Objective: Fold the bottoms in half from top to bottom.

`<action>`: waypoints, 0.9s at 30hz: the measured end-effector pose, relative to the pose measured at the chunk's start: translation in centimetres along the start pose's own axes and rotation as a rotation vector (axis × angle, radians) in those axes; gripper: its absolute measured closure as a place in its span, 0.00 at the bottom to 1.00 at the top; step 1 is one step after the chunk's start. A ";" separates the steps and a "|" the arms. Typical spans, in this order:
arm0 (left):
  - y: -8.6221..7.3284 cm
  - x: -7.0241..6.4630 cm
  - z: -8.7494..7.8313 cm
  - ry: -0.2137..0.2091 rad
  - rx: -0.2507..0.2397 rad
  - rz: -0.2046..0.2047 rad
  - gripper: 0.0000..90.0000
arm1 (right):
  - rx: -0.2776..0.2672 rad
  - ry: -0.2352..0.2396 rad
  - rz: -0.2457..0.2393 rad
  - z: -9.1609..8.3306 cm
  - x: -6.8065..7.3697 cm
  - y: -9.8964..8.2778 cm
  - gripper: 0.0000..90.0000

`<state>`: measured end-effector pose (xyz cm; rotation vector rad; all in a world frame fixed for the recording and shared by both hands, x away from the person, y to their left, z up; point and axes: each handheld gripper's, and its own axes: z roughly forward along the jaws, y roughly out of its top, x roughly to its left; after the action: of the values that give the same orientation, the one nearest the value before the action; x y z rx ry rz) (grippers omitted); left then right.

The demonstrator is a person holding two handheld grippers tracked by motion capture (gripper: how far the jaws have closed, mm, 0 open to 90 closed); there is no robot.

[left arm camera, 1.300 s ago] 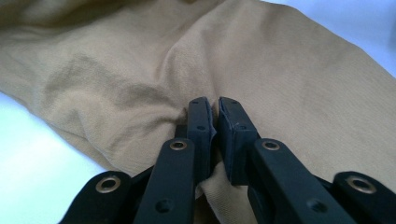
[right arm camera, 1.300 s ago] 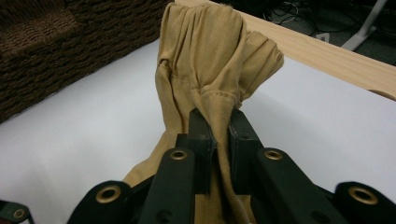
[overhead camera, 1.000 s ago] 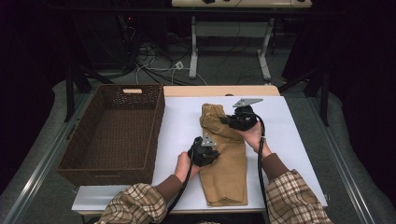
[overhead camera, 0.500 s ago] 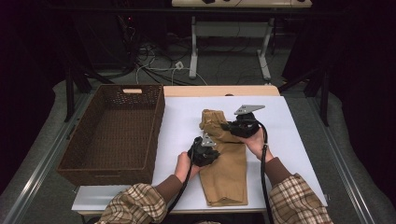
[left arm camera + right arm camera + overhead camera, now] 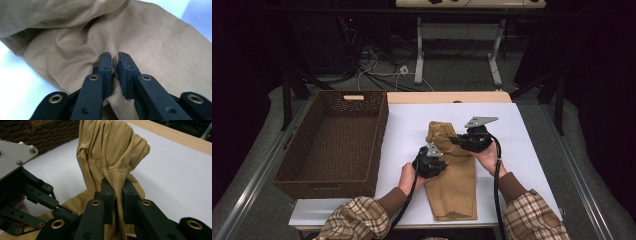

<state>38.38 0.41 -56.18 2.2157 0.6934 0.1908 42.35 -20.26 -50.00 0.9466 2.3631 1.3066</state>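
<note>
In the high view, a tan folded cotton garment [image 5: 455,185] was seen lying lengthwise on the white table top [image 5: 522,150], its far end bunched up between the left gripper [image 5: 435,159] and the right gripper [image 5: 457,140], with a brown woven basket [image 5: 299,170] at nine o'clock. In the left gripper view, the jaws, which had just been opening slightly, were seen still pinching a fold of the garment [image 5: 140,37]. In the right gripper view, the jaws were seen clamped on a raised hem of the garment [image 5: 107,147], the left gripper [image 5: 58,213] lying at eight o'clock.

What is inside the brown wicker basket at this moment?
The wicker basket shows bare woven floor and walls, with nothing lying in it. The tan trousers lie outside it on the white table. The near wall hides the strip of floor just behind it.
</note>
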 end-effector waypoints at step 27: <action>-0.2 -0.1 -4.7 0.038 0.011 -0.024 0.22 | 0.035 0.045 -0.096 -1.8 1.8 -2.3 0.91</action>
<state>36.59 3.55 -53.13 2.2185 0.7429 0.2184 39.08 -21.13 -50.83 0.8108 2.4404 1.2666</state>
